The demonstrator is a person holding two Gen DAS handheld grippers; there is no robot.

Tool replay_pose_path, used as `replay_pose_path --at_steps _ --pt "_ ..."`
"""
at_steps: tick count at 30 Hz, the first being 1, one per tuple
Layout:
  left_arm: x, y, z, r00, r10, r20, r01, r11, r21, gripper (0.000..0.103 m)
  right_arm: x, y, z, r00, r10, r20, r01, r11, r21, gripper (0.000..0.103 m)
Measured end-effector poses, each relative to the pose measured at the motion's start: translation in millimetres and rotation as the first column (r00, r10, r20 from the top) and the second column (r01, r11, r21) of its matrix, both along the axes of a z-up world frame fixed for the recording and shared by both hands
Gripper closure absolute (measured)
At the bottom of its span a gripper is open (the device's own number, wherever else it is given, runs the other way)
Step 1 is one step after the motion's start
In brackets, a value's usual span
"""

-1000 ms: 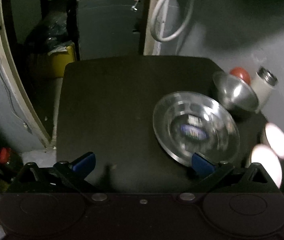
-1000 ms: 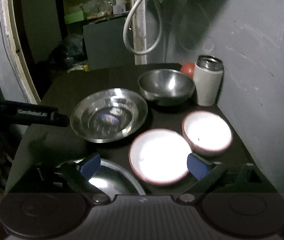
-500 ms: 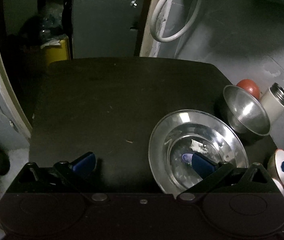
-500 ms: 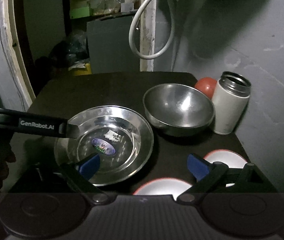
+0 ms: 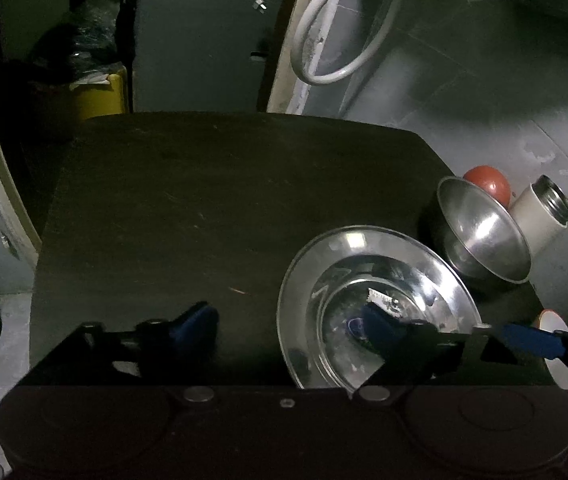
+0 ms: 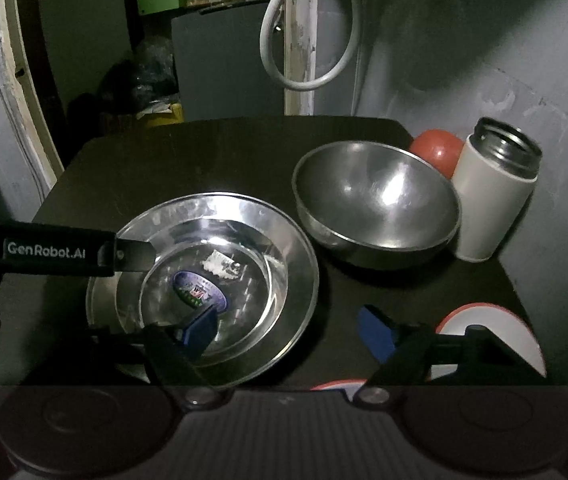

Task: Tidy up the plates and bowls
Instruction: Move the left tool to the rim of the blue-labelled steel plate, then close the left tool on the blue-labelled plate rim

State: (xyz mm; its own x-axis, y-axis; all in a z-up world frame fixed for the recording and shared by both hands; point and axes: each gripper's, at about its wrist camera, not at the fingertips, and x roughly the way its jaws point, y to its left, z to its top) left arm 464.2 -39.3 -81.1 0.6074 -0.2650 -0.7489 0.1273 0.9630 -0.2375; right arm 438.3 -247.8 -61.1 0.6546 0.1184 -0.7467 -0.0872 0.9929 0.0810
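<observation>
Steel plate sits on the dark desk, just left of the steel bowl. Left claw and right claw both gape, each with one finger over the plate, gripping nothing.

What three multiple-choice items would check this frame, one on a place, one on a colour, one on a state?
1. The steel bowl stands: A on the floor; B between the steel plate and the white flask; C inside the flask.
2. The round thing behind the bowl is: A green; B red; C blue.
3. The flask is: A capped; B lying down; C upright, mouth open.
B, the right wrist view shows plate, bowl and flask side by side; B, its red top shows above the bowl's rim; C, its steel mouth is uncovered.
</observation>
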Motion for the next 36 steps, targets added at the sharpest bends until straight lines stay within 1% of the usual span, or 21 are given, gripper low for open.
replay_pose_path --at_steps 1,2,4,6,8,9,10,11,17,22,28,36 --pt "0 0 -1 1.000 -0.009 -0.006 0.009 1.000 -0.005 0.030 1 1 -1 1.000 -0.002 -0.006 0.002 1.000 0.002 0.027" --pt "-1 0 -1 1.000 -0.015 -0.007 0.015 1.000 -0.014 0.036 2 1 -2 1.000 -0.004 -0.012 0.004 1.000 0.002 0.030" --pt "-1 1 -3 1.000 -0.028 -0.014 0.028 0.999 -0.038 0.058 3 2 -4 1.000 -0.010 -0.022 0.010 1.000 0.000 0.034" --pt "0 1 -6 0.999 -0.031 -0.031 0.030 0.999 -0.038 0.063 4 4 -6 0.999 -0.014 -0.030 0.014 1.000 0.000 0.045" --pt "0 2 -7 0.999 -0.029 -0.028 0.029 0.999 -0.031 0.073 4 4 -7 0.999 -0.019 -0.037 0.019 1.000 0.002 0.052" --pt "0 1 -7 0.999 -0.031 -0.029 0.031 0.999 -0.029 0.076 4 4 -8 0.999 -0.021 -0.041 0.022 1.000 0.005 0.056" --pt "0 1 -8 0.999 -0.032 -0.030 0.032 0.999 -0.028 0.082 4 4 -9 0.999 -0.020 -0.042 0.021 1.000 0.011 0.058" --pt "-1 1 -8 0.999 -0.035 -0.030 0.034 0.999 -0.032 0.082 4 4 -9 0.999 -0.020 -0.044 0.021 1.000 0.018 0.063" --pt "-8 2 -5 0.999 -0.033 -0.024 0.033 0.999 -0.022 0.083 1 4 -7 0.999 -0.025 -0.042 0.026 0.999 0.028 0.067" --pt "-16 5 4 1.000 -0.024 -0.002 0.024 0.999 -0.021 0.083 -6 4 3 1.000 -0.015 -0.015 0.016 0.999 0.035 0.067" --pt "-34 8 24 0.999 -0.027 0.042 0.028 1.000 -0.013 0.083 -22 2 22 1.000 -0.002 0.026 0.001 0.999 0.051 0.067" --pt "-70 7 45 0.997 -0.043 0.069 0.043 0.999 -0.010 0.083 -62 -6 43 0.998 0.014 0.054 -0.017 0.997 0.069 0.067"
